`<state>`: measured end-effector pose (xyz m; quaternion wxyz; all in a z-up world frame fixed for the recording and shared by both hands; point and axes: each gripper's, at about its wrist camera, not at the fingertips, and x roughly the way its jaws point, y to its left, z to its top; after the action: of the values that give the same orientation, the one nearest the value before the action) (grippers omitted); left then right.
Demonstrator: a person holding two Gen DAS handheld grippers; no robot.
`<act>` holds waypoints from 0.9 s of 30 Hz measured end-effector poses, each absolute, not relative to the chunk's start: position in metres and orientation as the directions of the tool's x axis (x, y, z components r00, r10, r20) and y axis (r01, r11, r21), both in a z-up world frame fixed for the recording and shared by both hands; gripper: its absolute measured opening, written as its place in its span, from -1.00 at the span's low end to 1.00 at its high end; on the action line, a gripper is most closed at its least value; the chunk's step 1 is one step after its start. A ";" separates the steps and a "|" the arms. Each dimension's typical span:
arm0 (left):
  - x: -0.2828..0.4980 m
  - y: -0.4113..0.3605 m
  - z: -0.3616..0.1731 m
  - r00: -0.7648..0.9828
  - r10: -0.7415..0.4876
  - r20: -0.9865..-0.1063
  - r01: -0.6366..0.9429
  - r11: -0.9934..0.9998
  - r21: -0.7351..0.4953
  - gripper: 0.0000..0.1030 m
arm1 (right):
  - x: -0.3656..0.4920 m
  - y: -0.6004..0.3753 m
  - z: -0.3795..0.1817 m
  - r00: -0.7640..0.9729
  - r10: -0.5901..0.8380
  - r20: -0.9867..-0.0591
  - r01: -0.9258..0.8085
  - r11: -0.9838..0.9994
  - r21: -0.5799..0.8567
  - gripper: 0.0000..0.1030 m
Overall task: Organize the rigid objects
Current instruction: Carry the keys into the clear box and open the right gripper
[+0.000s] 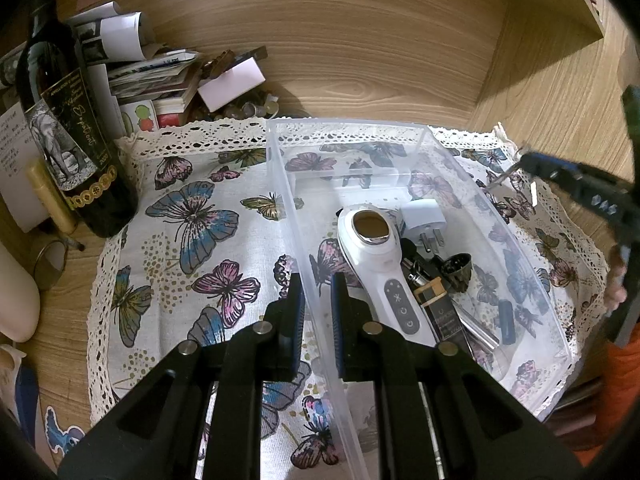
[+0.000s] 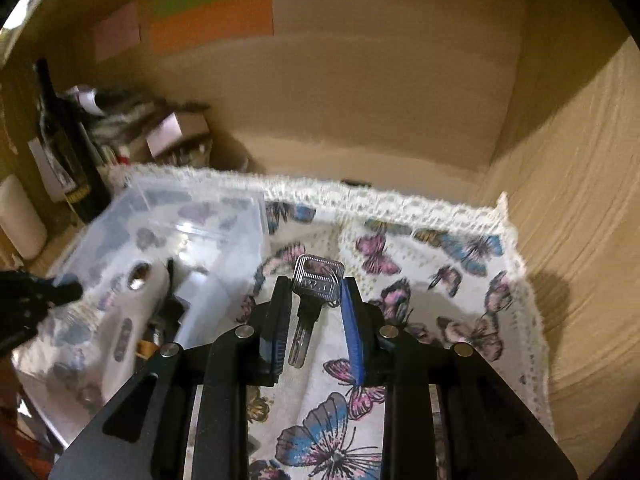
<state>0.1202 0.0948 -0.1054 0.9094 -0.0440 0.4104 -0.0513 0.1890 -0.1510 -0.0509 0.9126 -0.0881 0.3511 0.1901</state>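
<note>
The clear plastic bin (image 1: 420, 200) is taken as the landmark, set on the butterfly-print cloth (image 1: 208, 240). In the left wrist view its left wall is straddled by the left gripper (image 1: 318, 280), jaws narrowly parted, one finger outside the wall and one inside; whether the wall is actually pinched cannot be told. Only this view lays the contents bare: a white handheld device (image 1: 376, 256) with three grey buttons, a white plug adapter (image 1: 424, 220) and a small blue stick (image 1: 506, 320) are seen inside. Left of the bin a dark wine bottle (image 1: 68, 128) is shown, its label bearing an elephant drawing and script too small to read.

In the right wrist view, right of the bin, a silver key (image 2: 316, 284) is held by its head between the fingers of the right gripper (image 2: 314, 292), jaws partly open, above the cloth. Stamped letters on the key's head are seen but not legible.
</note>
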 end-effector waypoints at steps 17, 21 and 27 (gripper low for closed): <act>0.120 0.095 -0.105 0.659 -0.129 -0.741 0.058 0.991 -0.121 -0.79 | 0.136 -0.104 -0.009 0.691 0.449 -0.566 -0.575 0.816 -0.054 -0.56; 0.120 0.095 -0.106 0.659 -0.129 -0.741 0.058 0.991 -0.121 -0.79 | 0.133 -0.086 -0.019 0.657 0.466 -0.593 -0.616 0.785 -0.065 -0.56; 0.120 0.094 -0.106 0.659 -0.130 -0.740 0.059 0.991 -0.122 -0.78 | 0.141 -0.069 -0.043 0.604 0.446 -0.660 -0.639 0.767 -0.066 -0.56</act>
<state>0.1204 0.0944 -0.1055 0.9098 -0.0438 0.4094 -0.0520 0.1408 -0.0687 -0.0431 0.8830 -0.1495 0.3219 0.3072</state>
